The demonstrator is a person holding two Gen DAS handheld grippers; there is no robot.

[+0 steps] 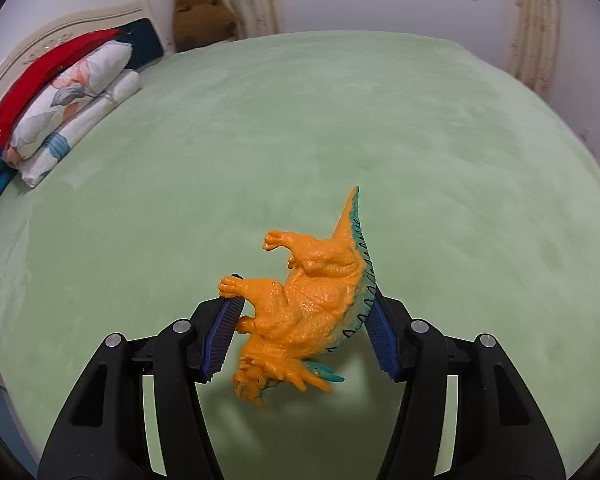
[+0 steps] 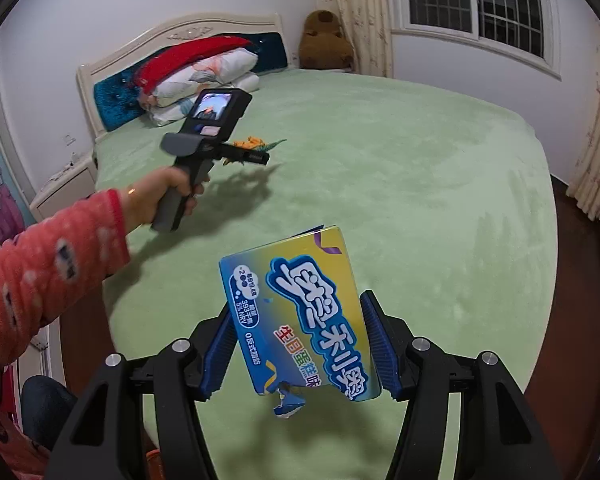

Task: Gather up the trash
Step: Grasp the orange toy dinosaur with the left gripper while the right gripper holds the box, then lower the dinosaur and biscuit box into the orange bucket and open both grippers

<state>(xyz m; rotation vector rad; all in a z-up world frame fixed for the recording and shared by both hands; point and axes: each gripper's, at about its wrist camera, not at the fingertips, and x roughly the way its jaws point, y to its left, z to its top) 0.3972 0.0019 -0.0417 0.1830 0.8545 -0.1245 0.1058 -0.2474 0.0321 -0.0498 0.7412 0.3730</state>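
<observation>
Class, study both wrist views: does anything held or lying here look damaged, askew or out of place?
Yes. The snack box in the right gripper is torn at its lower edge, a ragged flap hanging down. The left gripper holds an orange toy dinosaur sideways above the green bed, an odd item for trash.

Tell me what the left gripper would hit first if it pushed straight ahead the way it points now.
Beyond the orange dinosaur toy clamped in the left gripper, probably the green bedspread: nothing else shows ahead across the bed. Depth is unclear.
</observation>
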